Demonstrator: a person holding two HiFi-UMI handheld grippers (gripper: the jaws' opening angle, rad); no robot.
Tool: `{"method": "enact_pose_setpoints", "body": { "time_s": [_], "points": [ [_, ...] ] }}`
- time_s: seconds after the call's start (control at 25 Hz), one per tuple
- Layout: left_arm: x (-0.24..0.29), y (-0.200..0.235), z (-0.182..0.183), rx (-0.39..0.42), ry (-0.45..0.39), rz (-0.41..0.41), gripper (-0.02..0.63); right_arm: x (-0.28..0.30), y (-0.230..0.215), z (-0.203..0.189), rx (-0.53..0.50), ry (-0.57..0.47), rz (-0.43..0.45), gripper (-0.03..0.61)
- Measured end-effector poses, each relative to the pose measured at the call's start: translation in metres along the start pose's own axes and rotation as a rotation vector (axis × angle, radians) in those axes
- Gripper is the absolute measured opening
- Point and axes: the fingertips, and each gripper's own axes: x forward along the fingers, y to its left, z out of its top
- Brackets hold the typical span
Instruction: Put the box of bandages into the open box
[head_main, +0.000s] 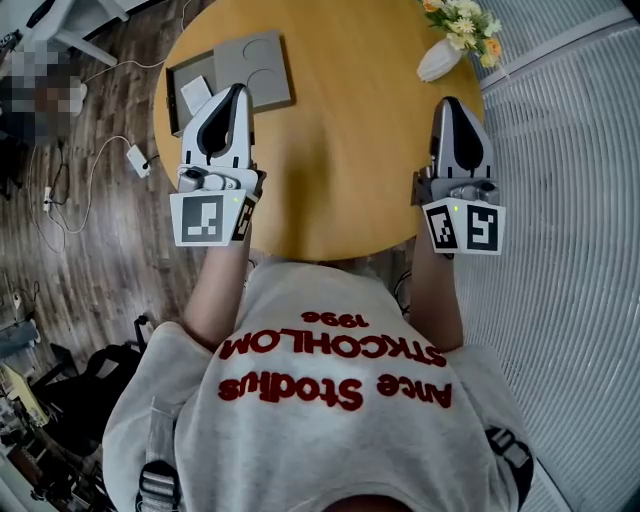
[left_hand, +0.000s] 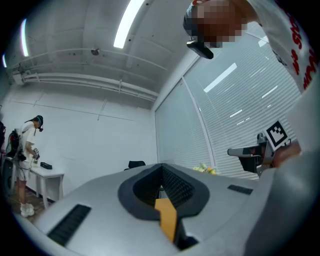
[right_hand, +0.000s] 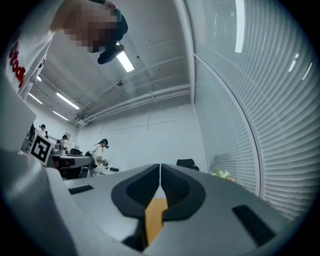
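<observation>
On the round wooden table (head_main: 340, 150) an open grey box (head_main: 250, 62) lies at the far left, its dark half (head_main: 180, 75) beside a grey moulded half. A small white box of bandages (head_main: 195, 94) lies on the dark half. My left gripper (head_main: 238, 92) is held over the table's left side, its tip just right of the white box, jaws shut with nothing between them (left_hand: 161, 170). My right gripper (head_main: 449, 103) hovers at the table's right edge, also shut and empty (right_hand: 160, 167). Both gripper views tilt up at the ceiling and show neither box.
A white vase of flowers (head_main: 450, 40) stands at the table's far right edge. Cables and a white adapter (head_main: 138, 160) lie on the wooden floor at the left. White slatted blinds (head_main: 570, 200) run along the right. People stand at desks (right_hand: 100, 152) across the room.
</observation>
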Motion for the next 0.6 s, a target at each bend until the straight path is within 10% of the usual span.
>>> {"method": "enact_pose_setpoints", "body": {
  "time_s": [0.6],
  "points": [
    [-0.012, 0.004, 0.009, 0.010, -0.018, -0.025, 0.006, -0.010, 0.015, -0.005, -0.009, -0.005, -0.032, 0.009]
  ]
}}
